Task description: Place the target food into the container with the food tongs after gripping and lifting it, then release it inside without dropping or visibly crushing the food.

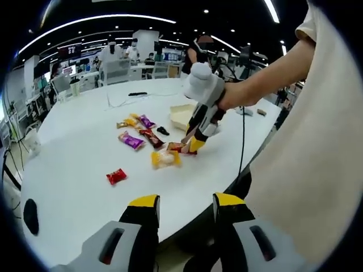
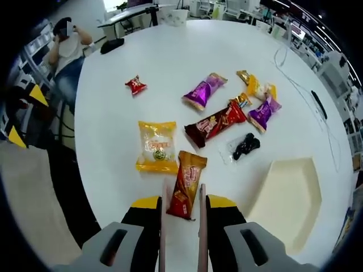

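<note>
Near the desk edge, tongs are straddling, blades apart, the orange snack packet: probably light, crinkly, slippery; pinching mid-body looks safest.

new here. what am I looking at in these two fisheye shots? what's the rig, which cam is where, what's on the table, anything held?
No robot arm: a person holds a two-jaw gripper in each hand, each with a forward-looking fisheye camera.

Left gripper view: the left gripper hangs open over the table edge, holding nothing, looking across at the right gripper in the person's hand.

Right gripper view: the right gripper holds food tongs, whose tips straddle an orange-red snack packet; whether they are pinching it I can't tell.

On the white table: a yellow packet, a dark red bar, purple packets, a small red candy, and a cream container.
</note>
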{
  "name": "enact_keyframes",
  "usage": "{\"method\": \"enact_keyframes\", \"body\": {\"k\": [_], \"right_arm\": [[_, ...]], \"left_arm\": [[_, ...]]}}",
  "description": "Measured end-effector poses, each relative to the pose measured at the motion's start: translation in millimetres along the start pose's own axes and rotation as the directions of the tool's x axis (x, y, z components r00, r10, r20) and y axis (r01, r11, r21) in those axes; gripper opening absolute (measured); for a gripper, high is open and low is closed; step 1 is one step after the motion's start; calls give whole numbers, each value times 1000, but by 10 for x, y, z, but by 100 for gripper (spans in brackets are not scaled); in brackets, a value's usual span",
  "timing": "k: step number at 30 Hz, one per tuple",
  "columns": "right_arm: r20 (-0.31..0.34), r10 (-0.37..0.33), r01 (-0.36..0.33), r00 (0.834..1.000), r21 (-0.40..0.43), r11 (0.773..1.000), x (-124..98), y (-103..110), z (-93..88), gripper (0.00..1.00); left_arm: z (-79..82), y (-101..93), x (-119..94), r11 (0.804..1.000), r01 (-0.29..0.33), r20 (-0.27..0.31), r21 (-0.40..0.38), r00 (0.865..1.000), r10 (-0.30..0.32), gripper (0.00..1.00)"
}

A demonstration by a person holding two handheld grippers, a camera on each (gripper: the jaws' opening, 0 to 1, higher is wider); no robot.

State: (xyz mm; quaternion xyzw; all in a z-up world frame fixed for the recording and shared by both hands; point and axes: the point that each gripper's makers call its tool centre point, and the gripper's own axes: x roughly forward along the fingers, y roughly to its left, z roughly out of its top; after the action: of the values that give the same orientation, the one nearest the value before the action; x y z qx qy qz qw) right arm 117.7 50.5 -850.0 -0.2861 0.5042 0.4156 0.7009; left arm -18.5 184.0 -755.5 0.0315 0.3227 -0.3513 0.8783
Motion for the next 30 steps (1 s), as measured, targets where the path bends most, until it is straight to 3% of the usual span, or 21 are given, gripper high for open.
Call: {"method": "enact_keyframes", "body": {"k": [6, 17, 30], "right_arm": [[-10, 2, -2, 1000, -8, 1000, 20, 9, 27, 30], [-55, -12, 11, 998, -13, 1000, 58, 11, -2, 29], [-29, -40, 40, 999, 6, 999, 49, -44, -14, 24]], "left_arm": [[-26, -44, 17, 1000, 20, 0, -2, 1000, -20, 46], [31, -4, 9, 1000, 23, 10, 14, 1000, -23, 47], [31, -10, 7, 999, 17, 7, 30, 1000, -18, 44]]}}
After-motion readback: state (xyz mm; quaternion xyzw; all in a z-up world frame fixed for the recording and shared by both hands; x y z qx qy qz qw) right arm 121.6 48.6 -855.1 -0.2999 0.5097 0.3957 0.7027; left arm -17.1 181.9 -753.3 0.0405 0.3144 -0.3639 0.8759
